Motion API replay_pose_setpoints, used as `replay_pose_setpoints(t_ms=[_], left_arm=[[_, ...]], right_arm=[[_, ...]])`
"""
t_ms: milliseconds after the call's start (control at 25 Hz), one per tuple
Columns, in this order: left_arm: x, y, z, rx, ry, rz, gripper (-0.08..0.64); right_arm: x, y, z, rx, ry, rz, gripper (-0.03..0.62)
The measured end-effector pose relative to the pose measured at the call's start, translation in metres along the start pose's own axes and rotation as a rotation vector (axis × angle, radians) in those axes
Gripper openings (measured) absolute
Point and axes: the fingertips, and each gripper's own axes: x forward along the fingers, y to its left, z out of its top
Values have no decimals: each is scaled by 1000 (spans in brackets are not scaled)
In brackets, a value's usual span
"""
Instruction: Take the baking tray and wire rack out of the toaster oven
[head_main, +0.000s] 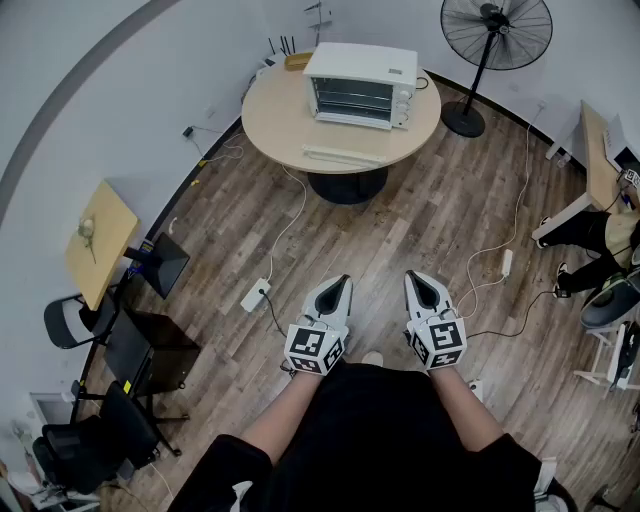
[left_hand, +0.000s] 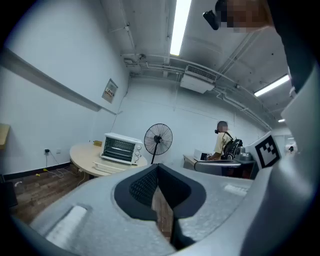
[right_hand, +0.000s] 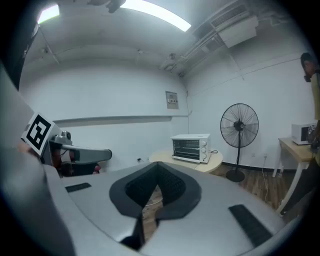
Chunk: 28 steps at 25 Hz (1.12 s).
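White toaster oven (head_main: 360, 85) sits at top centre of the head view, on a round tan table (head_main: 270, 135), w/ a standing fan (head_main: 497, 32) just to its right. Its glass door faces the person and looks closed. Baking tray & wire rack are prob. inside behind that glass; can't pick either out from here. A pale flat strip lies on the table in front of the oven, can't tell what it is.

Left gripper (head_main: 340, 282) and right gripper (head_main: 415, 278) hang side by side low in the frame, over bare wood floor, both w/ jaws together and nothing between them.

Key relation: the oven is straight ahead and well apart from both grippers, nowhere near reach. Its long side runs left-right across the frame, so the door comes square-on to an approach up the middle. It lies roughly btwn the two jaw lines: left of the tips in the left gripper view, up and right of them in the right gripper view. Neither hand is clearly nearer; left lines up w/ the door a touch better. I'd say walking up to the table comes first, then opening jaws for the door handle.
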Motion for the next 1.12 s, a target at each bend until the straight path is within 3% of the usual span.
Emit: replay_pose_setpoints(t_ms=[240,560,760,960,1120], left_arm=[[2,10,-12,-18,7,1,18],[30,61,-25,-68,48,-28,18],[77,110,-11,-49,46,-48,18],[127,173,6,-81,51,-79,17],[161,227,38,-23,63,-129,18]], right_arm=[[3,1,-7,25,-7,-3,-2],[45,-7,-17,36,19,-33,-2],[101,-18,-21,30,69,-29,-2],[170,-26,-14,14,136,-50,-2],[228,-21,3,44,178,-53,-2]])
